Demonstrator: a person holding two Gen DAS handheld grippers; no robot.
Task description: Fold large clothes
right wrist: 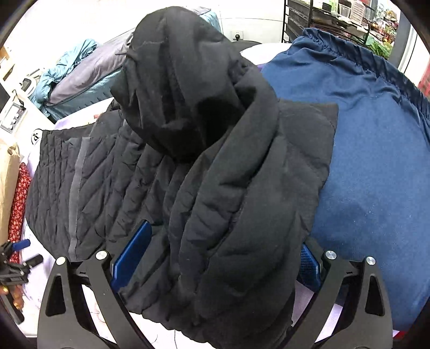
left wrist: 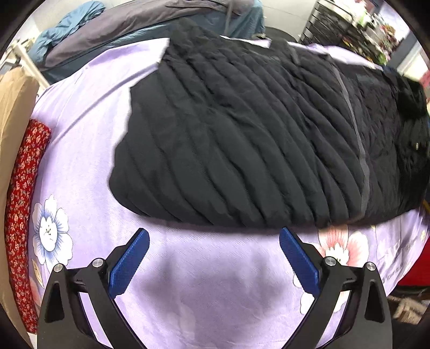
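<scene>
A black quilted hooded jacket (left wrist: 242,139) lies spread across a lilac flowered bedsheet (left wrist: 88,150). My left gripper (left wrist: 213,236) is open and empty, just in front of the jacket's near edge. In the right wrist view the jacket's collar and shoulder part (right wrist: 236,228) lies between the blue pads (right wrist: 131,255) of my right gripper (right wrist: 223,249), whose jaws stand wide apart. The hood (right wrist: 182,86) rises behind it. The left gripper also shows at the far left of the right wrist view (right wrist: 16,257).
A navy blue garment (right wrist: 371,150) lies right of the jacket. A pile of grey and teal clothes (left wrist: 113,35) sits at the bed's far side. A red flowered cushion (left wrist: 24,204) and a tan cover (left wrist: 13,112) lie at the left edge. Dark shelving (right wrist: 317,18) stands behind.
</scene>
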